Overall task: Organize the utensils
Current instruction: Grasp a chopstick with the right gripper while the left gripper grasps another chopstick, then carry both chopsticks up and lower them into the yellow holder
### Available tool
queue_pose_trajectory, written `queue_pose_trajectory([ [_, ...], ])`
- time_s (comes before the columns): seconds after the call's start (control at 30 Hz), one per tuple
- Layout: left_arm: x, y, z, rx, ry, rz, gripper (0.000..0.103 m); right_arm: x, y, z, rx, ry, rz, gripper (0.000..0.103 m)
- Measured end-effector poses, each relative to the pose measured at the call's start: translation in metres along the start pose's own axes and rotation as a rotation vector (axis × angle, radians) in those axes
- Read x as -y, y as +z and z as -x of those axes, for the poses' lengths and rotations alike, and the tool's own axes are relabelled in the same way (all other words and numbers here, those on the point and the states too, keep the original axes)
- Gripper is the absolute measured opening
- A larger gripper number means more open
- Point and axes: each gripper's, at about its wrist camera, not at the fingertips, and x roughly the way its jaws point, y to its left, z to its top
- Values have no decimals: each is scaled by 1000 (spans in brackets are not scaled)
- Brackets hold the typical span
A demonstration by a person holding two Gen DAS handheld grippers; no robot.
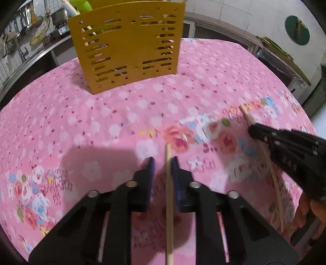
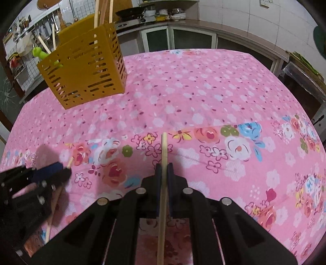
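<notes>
A yellow slotted utensil holder (image 1: 126, 49) stands at the far side of the pink flowered table; it also shows in the right wrist view (image 2: 85, 67) with several chopsticks and a green utensil in it. My left gripper (image 1: 163, 163) is open around a wooden chopstick (image 1: 169, 203) that lies against its right finger. My right gripper (image 2: 164, 169) is shut on another wooden chopstick (image 2: 163, 193). Each gripper shows in the other's view: the right one (image 1: 252, 130) at the right, the left one (image 2: 67, 171) at the lower left.
The pink flowered tablecloth (image 2: 203, 102) covers the whole table. A kitchen counter with a stove and pans (image 2: 142, 14) runs behind it. A sink area with hanging utensils (image 1: 26, 30) is at the left. A metal rack (image 1: 285, 61) stands at the right.
</notes>
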Motion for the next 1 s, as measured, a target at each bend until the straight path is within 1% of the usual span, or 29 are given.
queue_pose_trajectory([
  [0.07,-6,7,-5,-8,-10,19,4,-1,7,-5,-19,-1,-1,6],
  [0.17,-16,17,-10,-23,-49,61,4,-2,12,-9,-41,-3,1,6],
  [0.27,-18,21,-9,-11,-30,65,4,-3,16,-8,-42,-3,8,6],
  [0.37,-25,20,0,35,-16,77,4,-5,17,2,-11,24,7,6],
  [0.47,-33,21,18,104,-8,108,4,-9,18,15,34,49,12,6],
  [0.53,-38,23,29,143,-1,119,4,-13,22,28,80,67,15,6],
  [0.63,-44,27,52,222,34,123,4,-16,31,45,145,101,12,6],
  [0.77,-51,36,84,316,56,136,4,-22,42,67,239,141,22,6],
  [0.83,-53,41,103,380,74,137,4,-25,47,77,281,152,28,6],
  [1.0,-61,54,140,486,72,163,4,-33,59,102,379,183,49,6],
])
